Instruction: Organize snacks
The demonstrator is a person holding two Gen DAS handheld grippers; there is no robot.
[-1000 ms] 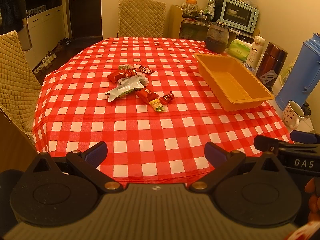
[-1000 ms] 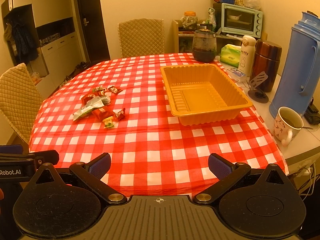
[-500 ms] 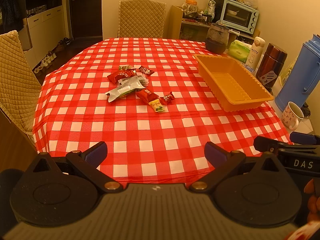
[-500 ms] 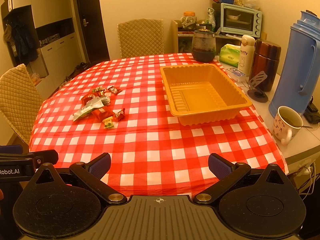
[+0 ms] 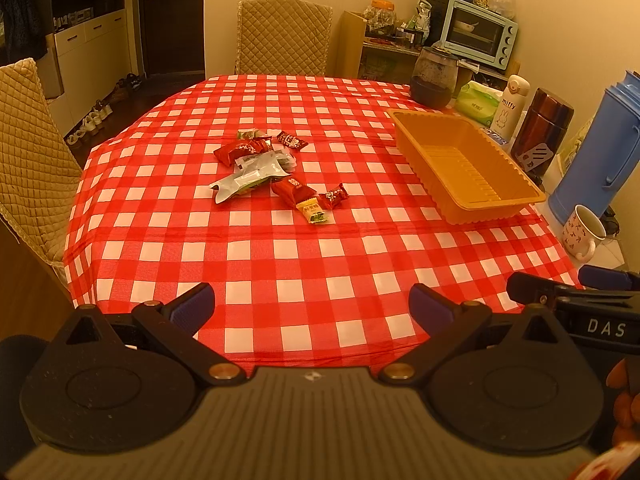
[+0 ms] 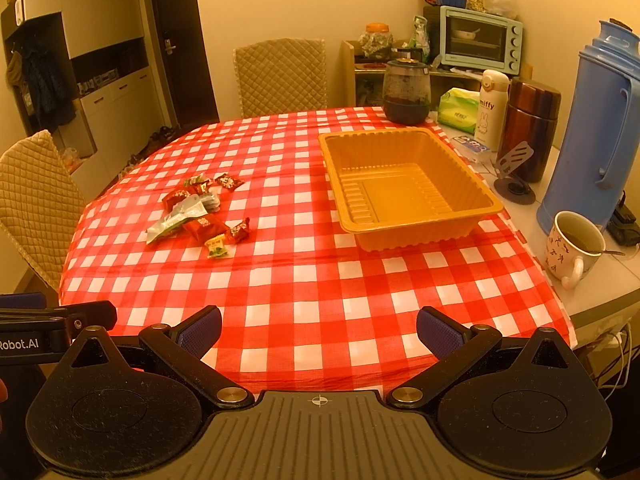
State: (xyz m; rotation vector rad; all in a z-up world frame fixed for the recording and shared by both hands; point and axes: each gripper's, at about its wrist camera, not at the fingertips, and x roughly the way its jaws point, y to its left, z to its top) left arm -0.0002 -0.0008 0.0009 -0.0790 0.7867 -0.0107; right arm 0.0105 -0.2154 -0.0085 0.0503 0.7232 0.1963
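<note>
A small pile of wrapped snacks (image 5: pixel 276 172) lies on the red checked tablecloth: red packets, a silver-green pouch, a yellow candy. It also shows in the right wrist view (image 6: pixel 200 216). An empty orange plastic tray (image 5: pixel 468 168) stands to their right, seen too in the right wrist view (image 6: pixel 408 192). My left gripper (image 5: pixel 312 308) is open and empty above the table's near edge, well short of the snacks. My right gripper (image 6: pixel 320 328) is open and empty at the near edge, in front of the tray.
A mug (image 6: pixel 576 244), a blue thermos (image 6: pixel 596 136), a brown flask (image 6: pixel 528 128), a white bottle (image 6: pixel 490 108), tissues and a dark glass jar (image 6: pixel 406 92) crowd the right side. Quilted chairs stand at the far end (image 5: pixel 284 36) and left (image 5: pixel 28 152).
</note>
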